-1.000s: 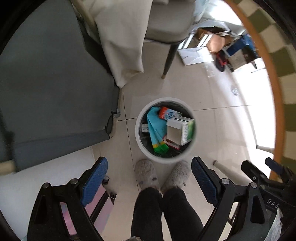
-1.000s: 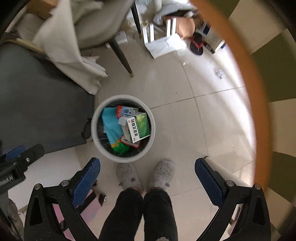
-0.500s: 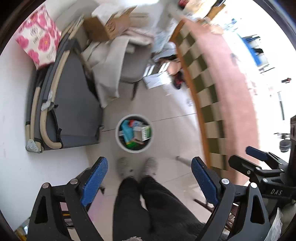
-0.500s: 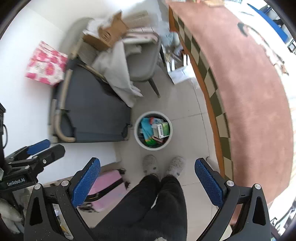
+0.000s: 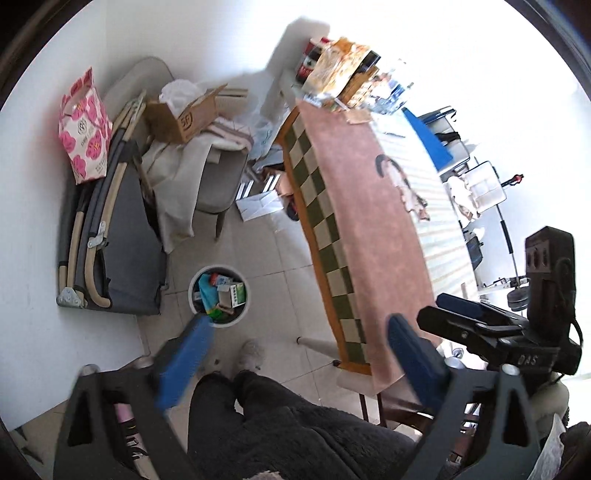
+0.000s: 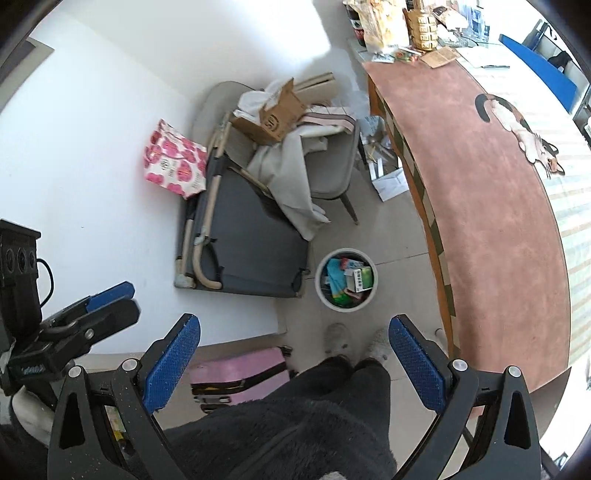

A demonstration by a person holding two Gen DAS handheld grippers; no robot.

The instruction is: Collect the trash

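Note:
A white round trash bin (image 5: 195, 300) stands on the tiled floor far below, holding several boxes and wrappers; it also shows in the right wrist view (image 6: 373, 291). My left gripper (image 5: 299, 354) is open and empty, high above the floor. My right gripper (image 6: 293, 356) is open and empty, also high up. Each gripper shows in the other's view, the right one at the right edge (image 5: 491, 332) and the left one at the left edge (image 6: 70, 325). The person's dark trousers and grey slippers (image 6: 338, 338) are below.
A long table with a pink cloth (image 6: 491, 206) and checkered edge runs on the right, with packages at its far end (image 6: 391, 22). A grey chair with cloth and a cardboard box (image 6: 277, 114), a folded grey cot (image 6: 240, 236), a pink flowered bag (image 6: 173, 162) and a pink case (image 6: 240, 373) stand left.
Both grippers have risen far above the bin, which now looks much smaller. The table top has come into view. Both stay open and empty.

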